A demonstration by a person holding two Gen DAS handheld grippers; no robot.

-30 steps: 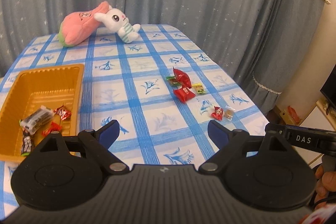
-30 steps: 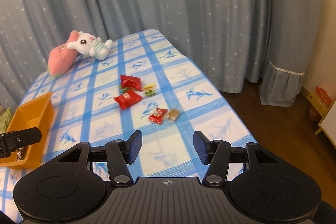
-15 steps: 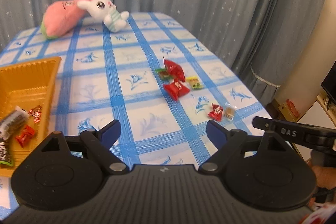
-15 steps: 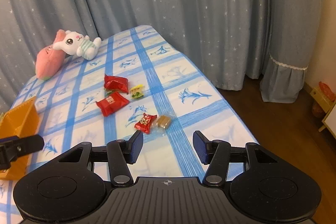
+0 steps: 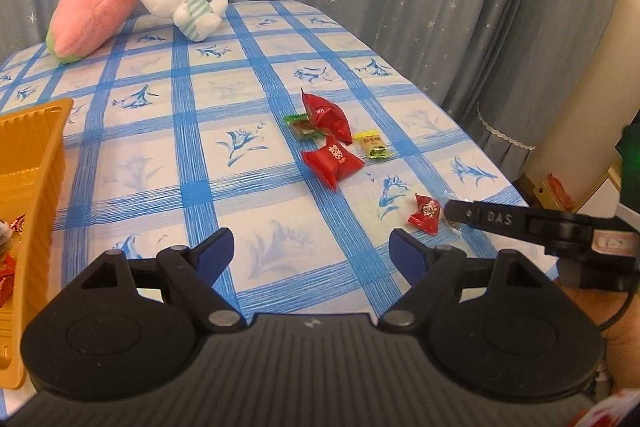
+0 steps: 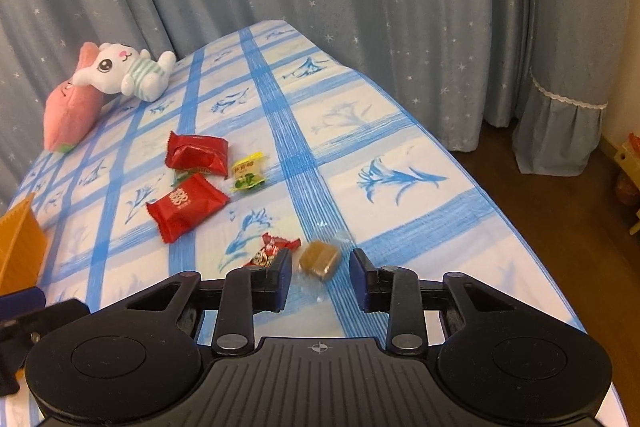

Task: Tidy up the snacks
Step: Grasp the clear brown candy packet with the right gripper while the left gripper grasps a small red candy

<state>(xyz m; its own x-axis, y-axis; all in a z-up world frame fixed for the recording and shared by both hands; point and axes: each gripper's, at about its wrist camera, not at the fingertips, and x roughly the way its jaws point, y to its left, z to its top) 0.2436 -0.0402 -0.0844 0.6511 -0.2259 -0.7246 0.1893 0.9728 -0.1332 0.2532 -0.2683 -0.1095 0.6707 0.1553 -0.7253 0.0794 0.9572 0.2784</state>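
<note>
Two grippers are working over a table with a blue checked cloth [image 6: 400, 163]. The right gripper [image 6: 319, 277] is coming down low and close to the table now. A moment ago it was hanging higher and farther back from the snacks. Its jaws are standing wide apart, and a small brown candy [image 6: 320, 259] in a clear wrapper is lying on the cloth right between the tips, not squeezed yet. A little red candy [image 6: 276, 249] is lying just beside the left tip, partly hidden by it. That one could get bumped or pinched too.

Farther off, a flat red packet [image 6: 187, 206], a puffy red packet [image 6: 197, 154] and a yellow candy [image 6: 248, 173] are waiting on the cloth.

The left gripper [image 5: 311, 253] is hanging over the table with its jaws wide apart, holding nothing. It is swinging to face the snacks more, so the orange tray [image 5: 36, 143] is sliding off to the left edge of its view. A few snacks are showing in the tray already.

So the job looks partly done. The brown candy seems to be the next pick, and the right jaws need to close on it alone.
</note>
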